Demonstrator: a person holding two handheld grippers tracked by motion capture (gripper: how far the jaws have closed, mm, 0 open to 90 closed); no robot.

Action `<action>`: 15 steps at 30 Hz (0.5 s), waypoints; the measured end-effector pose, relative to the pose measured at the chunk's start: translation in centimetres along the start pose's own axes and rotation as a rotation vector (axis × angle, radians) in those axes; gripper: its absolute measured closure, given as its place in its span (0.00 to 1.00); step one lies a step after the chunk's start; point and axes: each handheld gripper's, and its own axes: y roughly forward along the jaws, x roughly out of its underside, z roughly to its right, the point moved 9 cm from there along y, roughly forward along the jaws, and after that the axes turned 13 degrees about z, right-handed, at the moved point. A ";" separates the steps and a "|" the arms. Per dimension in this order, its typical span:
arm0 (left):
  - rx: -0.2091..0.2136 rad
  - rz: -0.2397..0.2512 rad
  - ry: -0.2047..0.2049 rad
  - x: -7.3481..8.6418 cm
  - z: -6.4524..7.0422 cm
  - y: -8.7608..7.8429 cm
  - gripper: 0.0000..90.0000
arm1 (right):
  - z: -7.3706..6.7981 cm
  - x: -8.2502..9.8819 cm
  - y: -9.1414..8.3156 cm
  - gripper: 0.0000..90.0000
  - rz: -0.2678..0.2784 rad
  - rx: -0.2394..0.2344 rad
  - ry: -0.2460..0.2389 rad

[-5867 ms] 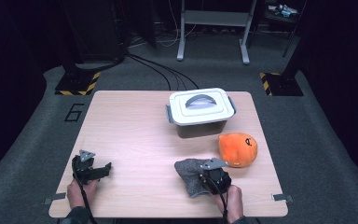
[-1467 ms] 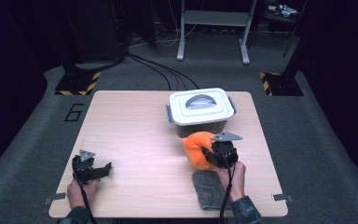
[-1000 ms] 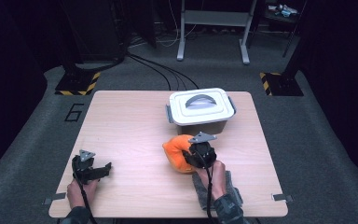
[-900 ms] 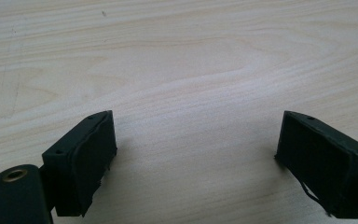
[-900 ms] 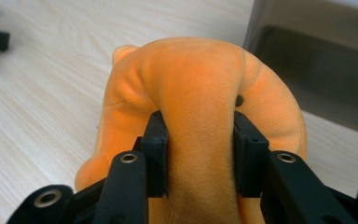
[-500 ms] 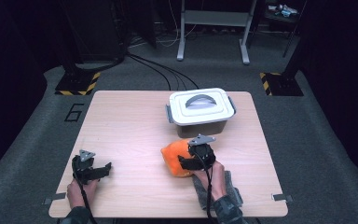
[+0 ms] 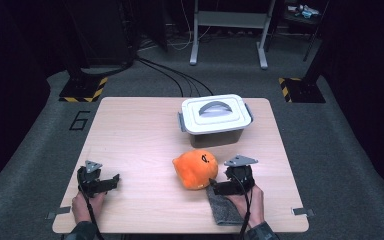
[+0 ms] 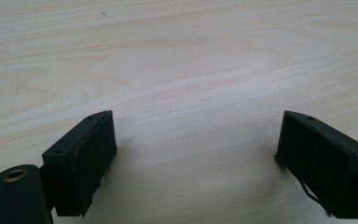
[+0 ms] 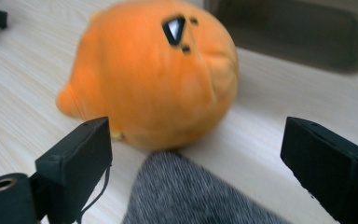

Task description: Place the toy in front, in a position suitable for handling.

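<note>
**Coach:** Right gripper first: your jaws have just been opening and now stand wide apart with nothing between them. The orange plush toy is out of them and lying on the table, near the middle, in front of the lidded white box. The right gripper view shows it just ahead of your jaws, its base touching the near end of the grey cloth.

**Operator:** So the release is done. What should you have me watch as I back away?

**Coach:** I'd say the cloth is the risk. Your hand rests on it, and its edge appears to meet the toy. Draw the gripper straight back and slightly up, so you don't drag the cloth and nudge the toy. Keep the jaws wide until they are clear of the plush.

**Operator:** And my other hand?

**Coach:** Your left gripper sits at the near left of the table, well apart from everything, jaws spread over bare wood. Leave it parked there. If the cloth is next, come down on its free edge away from the toy.
</note>
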 end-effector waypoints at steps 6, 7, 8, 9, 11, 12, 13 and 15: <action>0.008 -0.010 0.001 0.0 0.0 -0.1 0.13 | 0.8 3.3 -0.6 0.07 -0.044 0.034 0.028; 0.007 -0.009 0.001 0.0 0.0 -0.1 0.13 | 0.9 4.0 -0.7 0.07 -0.058 0.043 0.039; 0.007 -0.009 0.001 0.0 0.0 -0.1 0.13 | 1.0 4.6 -0.7 0.07 -0.062 0.039 0.030; 0.007 -0.009 0.001 0.0 0.0 -0.1 0.13 | 1.1 5.1 -0.7 0.07 -0.072 0.053 0.038; 0.007 -0.010 0.001 0.0 0.0 -0.1 0.13 | 1.0 6.1 -0.6 0.07 -0.090 0.045 0.045; 0.007 -0.009 0.001 0.0 0.0 -0.1 0.13 | 1.0 6.6 -0.5 0.07 -0.104 0.049 0.037; 0.001 0.002 0.000 0.0 0.0 0.0 0.13 | 0.9 6.9 -0.5 0.09 -0.107 0.051 0.038; 0.001 0.001 -0.002 0.0 0.0 0.0 0.13 | 0.9 7.5 -0.3 0.11 -0.114 0.062 0.037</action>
